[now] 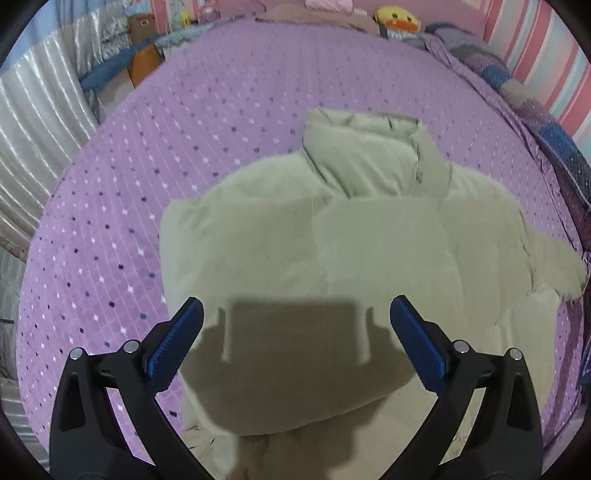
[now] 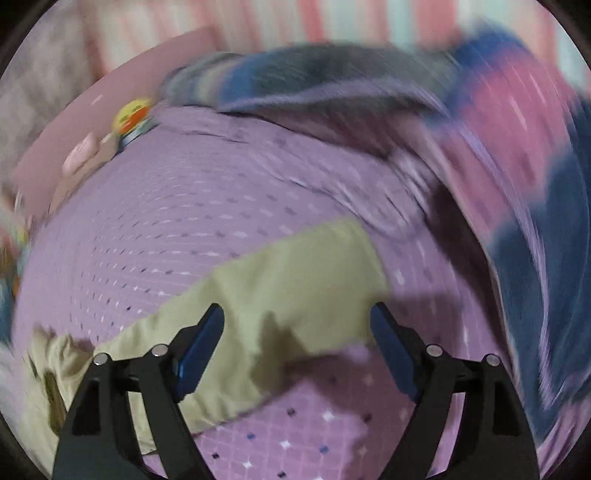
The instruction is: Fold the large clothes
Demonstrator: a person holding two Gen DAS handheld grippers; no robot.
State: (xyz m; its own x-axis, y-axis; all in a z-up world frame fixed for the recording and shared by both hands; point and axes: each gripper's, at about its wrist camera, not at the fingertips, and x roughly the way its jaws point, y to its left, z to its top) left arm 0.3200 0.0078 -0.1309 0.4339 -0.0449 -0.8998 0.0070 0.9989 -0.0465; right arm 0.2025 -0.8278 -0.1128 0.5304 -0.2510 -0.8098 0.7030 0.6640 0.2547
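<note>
A pale beige padded jacket (image 1: 332, 236) lies on the purple checked bedspread (image 1: 177, 155), its left side folded inward and its collar toward the far end. My left gripper (image 1: 295, 306) hovers open above the jacket's near part, blue pads wide apart, nothing between them. In the blurred right wrist view, one beige sleeve (image 2: 288, 280) stretches flat across the bedspread (image 2: 177, 206). My right gripper (image 2: 297, 314) is open above the sleeve's end, with no cloth pinched by its pads.
A patchwork blanket (image 2: 517, 192) in blue, pink and grey is bunched along the bed's right side by a striped wall (image 1: 539, 55). A yellow duck plush (image 1: 397, 18) sits at the bed's far end. Boxes and silvery sheeting (image 1: 33, 122) stand left of the bed.
</note>
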